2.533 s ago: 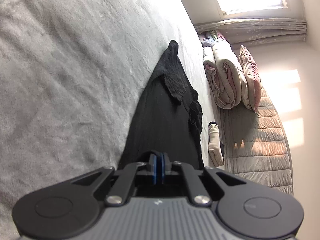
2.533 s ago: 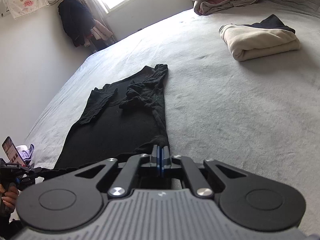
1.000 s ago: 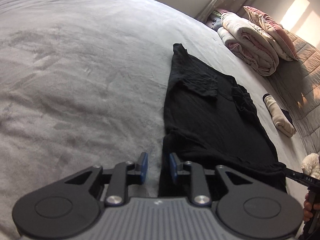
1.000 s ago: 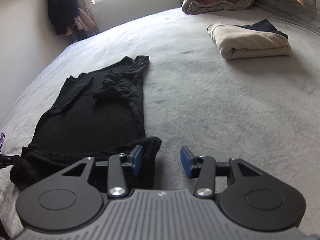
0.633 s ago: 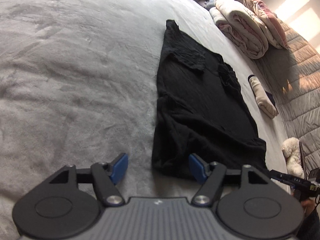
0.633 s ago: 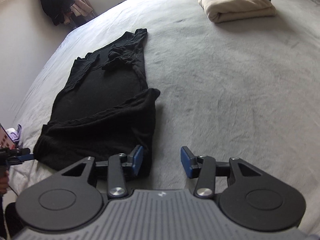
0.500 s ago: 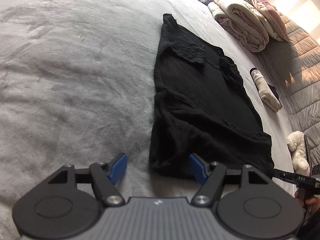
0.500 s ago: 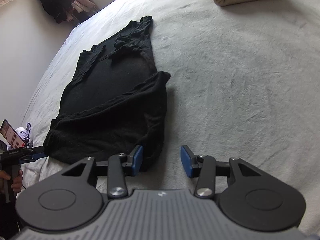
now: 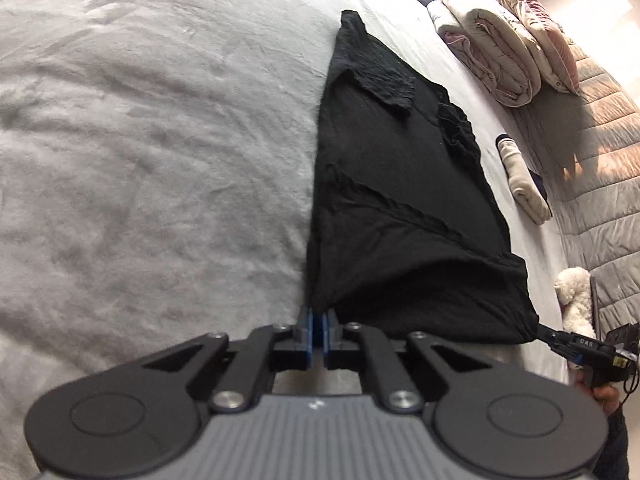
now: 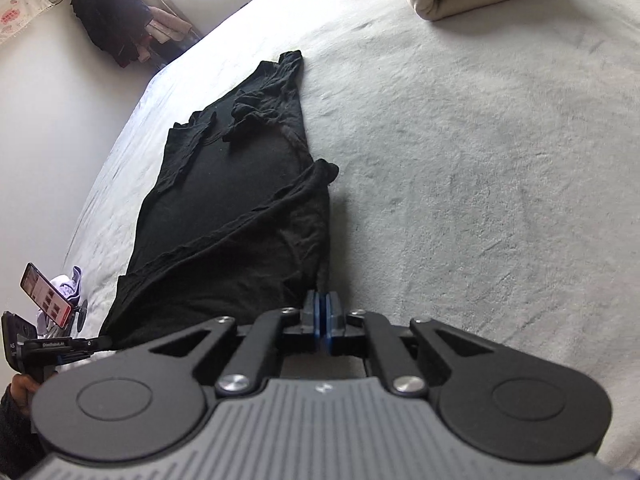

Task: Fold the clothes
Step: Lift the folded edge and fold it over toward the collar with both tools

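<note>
The black shirt (image 9: pixel 400 184) lies lengthwise on the grey bed (image 9: pixel 140 140), its near end already doubled back over the middle. It looks thin, limp and light, so it will sag and crease wherever it is unsupported; the corners are the sensible hold. The left claw (image 9: pixel 317 326) and right claw (image 10: pixel 321 312) have just been closing and now pinch the two near corners of that fold.
</note>
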